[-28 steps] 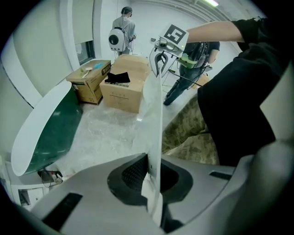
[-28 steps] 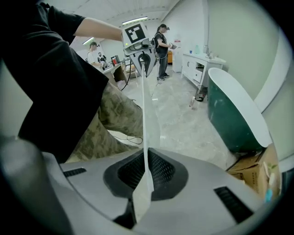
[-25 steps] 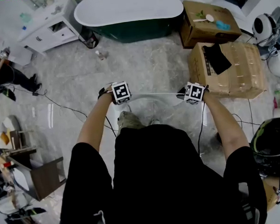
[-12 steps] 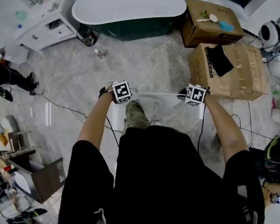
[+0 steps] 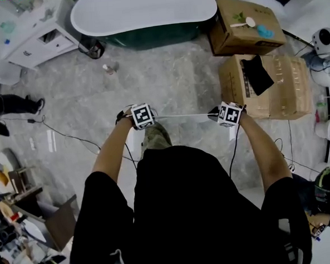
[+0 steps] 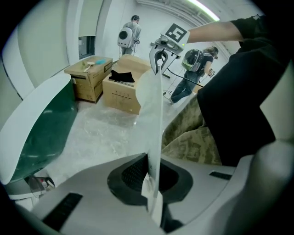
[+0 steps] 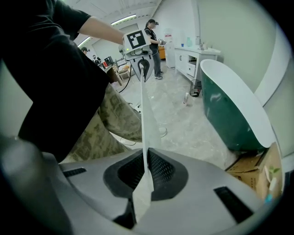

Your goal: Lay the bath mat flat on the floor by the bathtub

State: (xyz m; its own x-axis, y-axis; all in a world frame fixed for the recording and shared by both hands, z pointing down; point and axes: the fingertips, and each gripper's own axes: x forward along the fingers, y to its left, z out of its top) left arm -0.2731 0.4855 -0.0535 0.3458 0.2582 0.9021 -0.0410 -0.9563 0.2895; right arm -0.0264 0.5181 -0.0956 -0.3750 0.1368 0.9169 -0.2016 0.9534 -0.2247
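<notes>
The bath mat (image 5: 182, 116) is a thin pale sheet stretched taut between my two grippers, and the person's body hides its hanging part. My left gripper (image 5: 148, 117) is shut on one top corner of the mat (image 6: 155, 114). My right gripper (image 5: 222, 114) is shut on the other corner, and the mat (image 7: 143, 124) runs edge-on from its jaws. Each gripper view shows the opposite gripper at the sheet's far end. The bathtub (image 5: 146, 12), white with a green side, stands ahead across open marble floor.
Two cardboard boxes (image 5: 246, 26) (image 5: 274, 88) sit right of the tub, the nearer one with a black cloth (image 5: 256, 73) on top. A white cabinet (image 5: 34, 39) and dark bin (image 5: 91, 48) are left of the tub. A small bottle (image 5: 110, 68) and cables (image 5: 70, 137) lie on the floor.
The person has stepped forward toward the tub, carrying the mat stretched between both grippers. Both grips are unchanged.
</notes>
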